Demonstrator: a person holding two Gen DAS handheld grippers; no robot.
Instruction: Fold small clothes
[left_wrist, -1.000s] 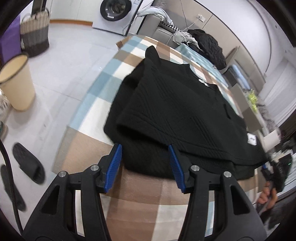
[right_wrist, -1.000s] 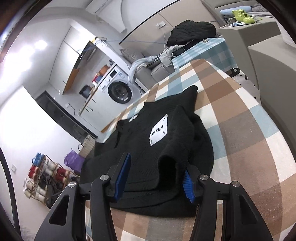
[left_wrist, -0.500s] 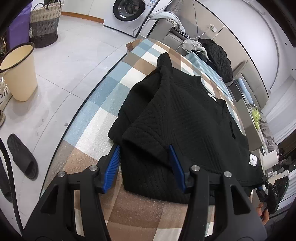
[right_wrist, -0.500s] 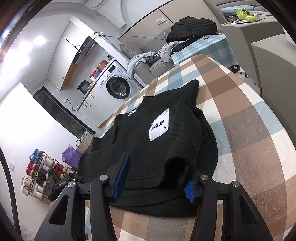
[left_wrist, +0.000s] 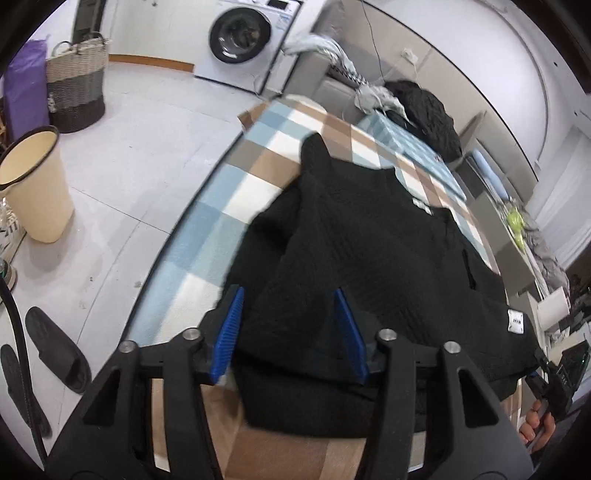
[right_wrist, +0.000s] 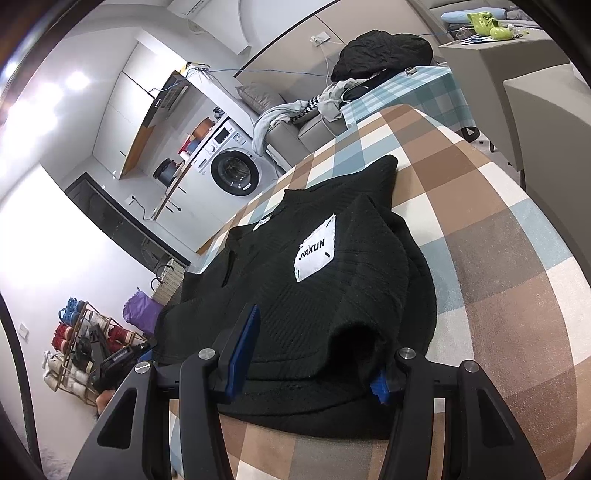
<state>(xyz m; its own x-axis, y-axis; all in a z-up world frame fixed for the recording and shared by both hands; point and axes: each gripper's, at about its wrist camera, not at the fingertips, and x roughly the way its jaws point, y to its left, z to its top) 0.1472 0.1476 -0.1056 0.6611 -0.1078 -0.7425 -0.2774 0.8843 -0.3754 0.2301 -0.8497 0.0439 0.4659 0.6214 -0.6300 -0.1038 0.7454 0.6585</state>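
A black knit sweater lies partly folded on a checked table. It carries a white JIAXUN label. My left gripper is open, its blue pads straddling the sweater's near left edge, with a raised fold of cloth between them. My right gripper is open around the sweater's near right edge, where a sleeve cuff bulges up between the fingers. The right pad is mostly hidden by cloth. The right gripper also shows in the left wrist view, held by a hand.
The table's left edge drops to a white floor with a cream bin, a woven basket and black slippers. A washing machine, a sofa with clothes and a shoe rack stand beyond.
Both grippers have pushed forward over the sweater's near edge. The cloth now sits deeper between the open fingers on each side, and the fold has lifted slightly.
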